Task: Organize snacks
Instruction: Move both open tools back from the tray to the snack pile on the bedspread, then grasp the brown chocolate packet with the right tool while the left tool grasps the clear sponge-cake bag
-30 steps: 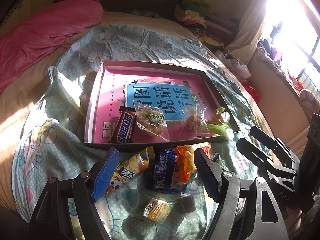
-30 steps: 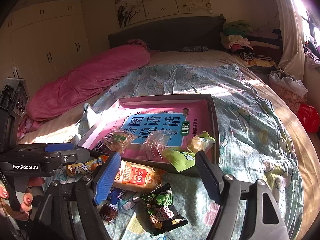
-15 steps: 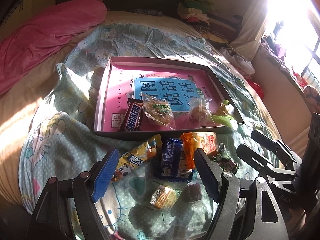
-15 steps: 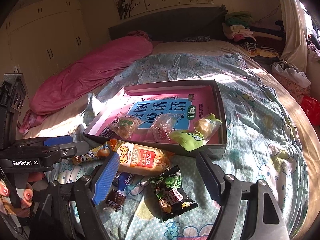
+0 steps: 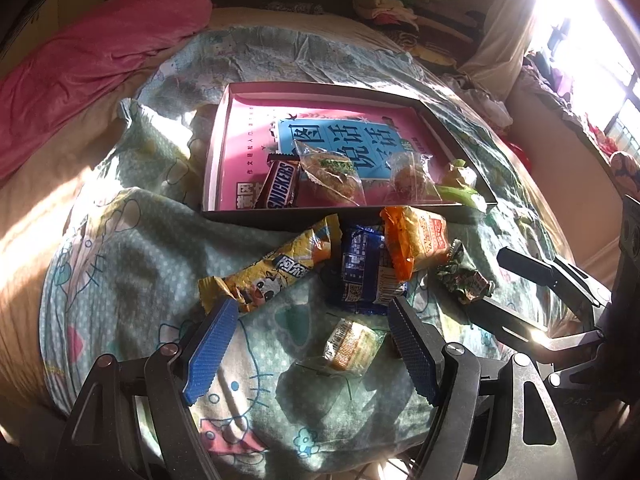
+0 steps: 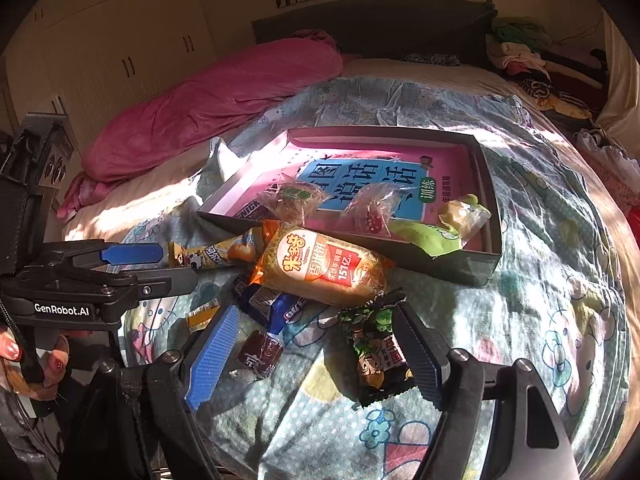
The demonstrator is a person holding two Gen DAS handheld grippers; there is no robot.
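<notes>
- The left gripper (image 5: 310,342), with blue ribbed pads, has its jaws wide apart and holds nothing; it hangs over the bed above a small clear-wrapped yellow pastry (image 5: 349,345), which lies between the two pads without touching them.
- The right gripper (image 6: 316,354) also has its jaws apart and empty; a small dark brown candy (image 6: 260,354) lies between its pads, and a black and green snack packet (image 6: 378,354) lies just beside its right finger.
- A shallow cardboard tray with a pink floor (image 5: 256,96) sits on the blue-green cartoon bedsheet (image 5: 132,264), on the far side of the loose snacks.
- Inside the tray, along its near wall, lie a brown Snickers bar (image 5: 280,186), two clear-wrapped round cakes (image 5: 332,176) and a green packet (image 5: 460,190) in the right near corner.
- Just in front of the tray, on the sheet, a long yellow wafer packet (image 5: 268,272) is at the left, a dark blue biscuit packet (image 5: 362,268) in the middle, and an orange rice-cake packet (image 6: 320,268) lies partly on the blue one.
- A rolled pink quilt (image 6: 208,104) lies far left on the bed.
- A hand with red painted nails (image 6: 24,364) shows at the left edge of the right wrist view.
</notes>
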